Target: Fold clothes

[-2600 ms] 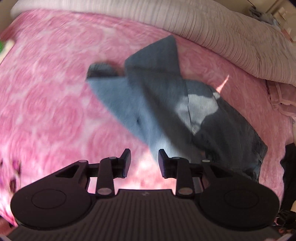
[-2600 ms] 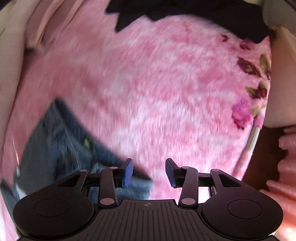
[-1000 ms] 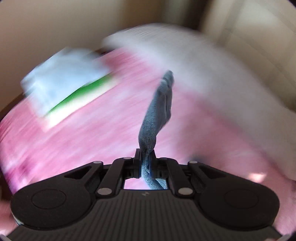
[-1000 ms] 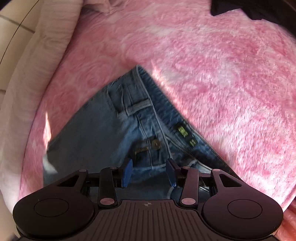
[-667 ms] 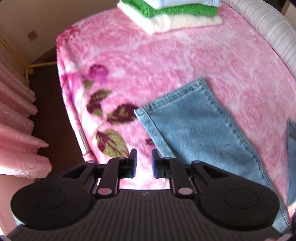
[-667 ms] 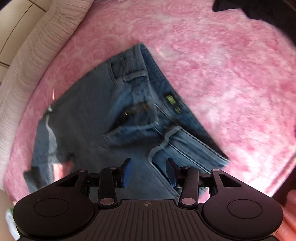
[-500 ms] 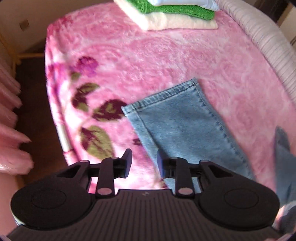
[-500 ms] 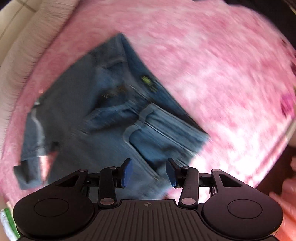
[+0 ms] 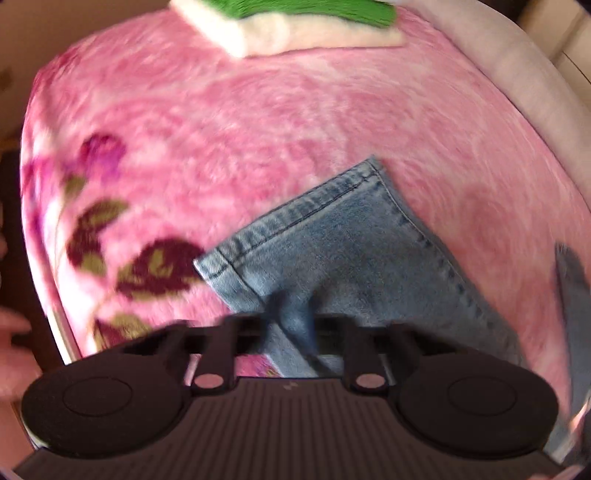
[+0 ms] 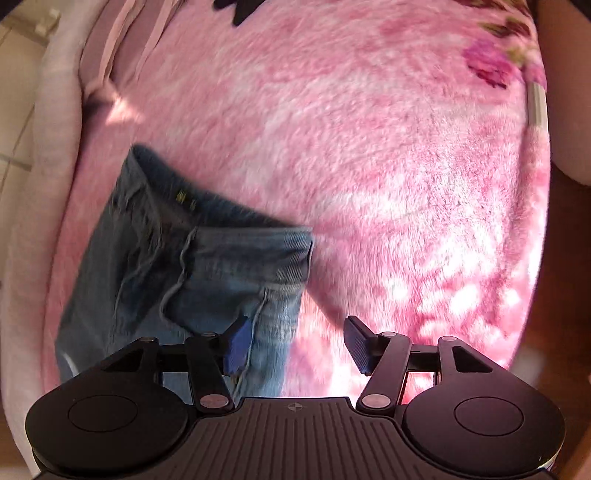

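Blue jeans lie on the pink blanket (image 9: 258, 122). In the left wrist view one leg's hem (image 9: 303, 214) runs across the middle. My left gripper (image 9: 291, 317) hangs low over that leg's near side edge. Its fingers are blurred and drawn together, with denim showing between them. In the right wrist view the waistband end of the jeans (image 10: 207, 266) lies at the lower left. My right gripper (image 10: 295, 343) is open and its jaws are still widening. Its left finger (image 10: 238, 347) is over the denim's edge. Denim edge and blanket show between the fingers.
A stack of folded green and cream towels (image 9: 295, 26) sits at the far end. A pale quilt (image 9: 517, 85) borders the blanket; it also shows in the right wrist view (image 10: 55, 129). A black garment (image 10: 240, 7) lies at the top. The bed's edge (image 9: 55, 314) drops to dark floor.
My left gripper let go of a hanging bunch of denim, sank toward the leg hem with jaws apart, then closed. My right gripper slid toward the waistband's corner and its jaws widened.
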`<state>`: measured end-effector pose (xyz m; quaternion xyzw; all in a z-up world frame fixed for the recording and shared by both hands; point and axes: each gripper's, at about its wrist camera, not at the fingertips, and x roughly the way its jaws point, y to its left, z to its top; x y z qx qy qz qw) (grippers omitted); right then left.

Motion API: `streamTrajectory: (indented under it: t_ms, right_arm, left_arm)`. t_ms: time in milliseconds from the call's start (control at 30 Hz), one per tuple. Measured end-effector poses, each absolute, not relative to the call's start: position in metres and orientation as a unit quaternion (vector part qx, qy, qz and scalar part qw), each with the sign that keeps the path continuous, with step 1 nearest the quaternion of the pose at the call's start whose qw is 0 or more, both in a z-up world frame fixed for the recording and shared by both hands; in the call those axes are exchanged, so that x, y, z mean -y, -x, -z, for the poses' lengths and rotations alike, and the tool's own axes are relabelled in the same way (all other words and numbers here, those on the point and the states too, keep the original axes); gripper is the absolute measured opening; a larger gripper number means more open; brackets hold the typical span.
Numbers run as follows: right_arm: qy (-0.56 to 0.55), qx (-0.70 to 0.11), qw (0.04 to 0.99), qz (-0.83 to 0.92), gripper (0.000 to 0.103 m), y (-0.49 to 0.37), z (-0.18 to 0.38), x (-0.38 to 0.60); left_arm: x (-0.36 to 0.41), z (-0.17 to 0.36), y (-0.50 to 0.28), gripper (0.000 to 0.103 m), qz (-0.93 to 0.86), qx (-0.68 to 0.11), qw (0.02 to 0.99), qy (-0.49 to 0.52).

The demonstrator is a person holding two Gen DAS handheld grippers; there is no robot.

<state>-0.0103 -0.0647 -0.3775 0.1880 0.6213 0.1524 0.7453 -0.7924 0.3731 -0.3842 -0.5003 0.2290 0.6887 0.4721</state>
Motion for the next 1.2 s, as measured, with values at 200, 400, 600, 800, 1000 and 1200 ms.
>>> streamTrajectory:
  t_ms: [200, 400, 600, 800, 1000, 1200]
  right_arm:
    - [-0.166, -0.6, 0.762, -0.18, 0.005, 0.002, 0.384, 0.053]
    - [-0.145, -0.584, 0.772, -0.205, 0.003, 0.015, 0.353, 0.075]
    - [-0.036, -0.616, 0.775, -0.134, 0.042, 0.017, 0.367, 0.058]
    - [0.103, -0.513, 0.835, -0.17, 0.045, 0.025, 0.321, 0.002]
    - [0.091, -0.515, 0.819, -0.234, 0.047, 0.011, 0.319, -0.043]
    - [-0.012, -0.566, 0.789, -0.239, 0.048, -0.049, 0.336, -0.071]
  left_arm:
    - [-0.374, 0.353, 0.792, 0.0, -0.689, -0.211, 0.534, 0.443]
    - [-0.349, 0.338, 0.841, 0.0, -0.73, -0.218, 0.49, 0.423]
    - [-0.332, 0.354, 0.824, 0.003, -0.698, -0.214, 0.494, 0.471]
    - [-0.375, 0.351, 0.718, 0.023, -0.587, -0.287, 0.615, 0.442]
    - [-0.443, 0.36, 0.629, 0.034, -0.503, -0.245, 0.662, 0.5]
    - [-0.537, 0.386, 0.584, 0.042, -0.487, -0.196, 0.63, 0.572]
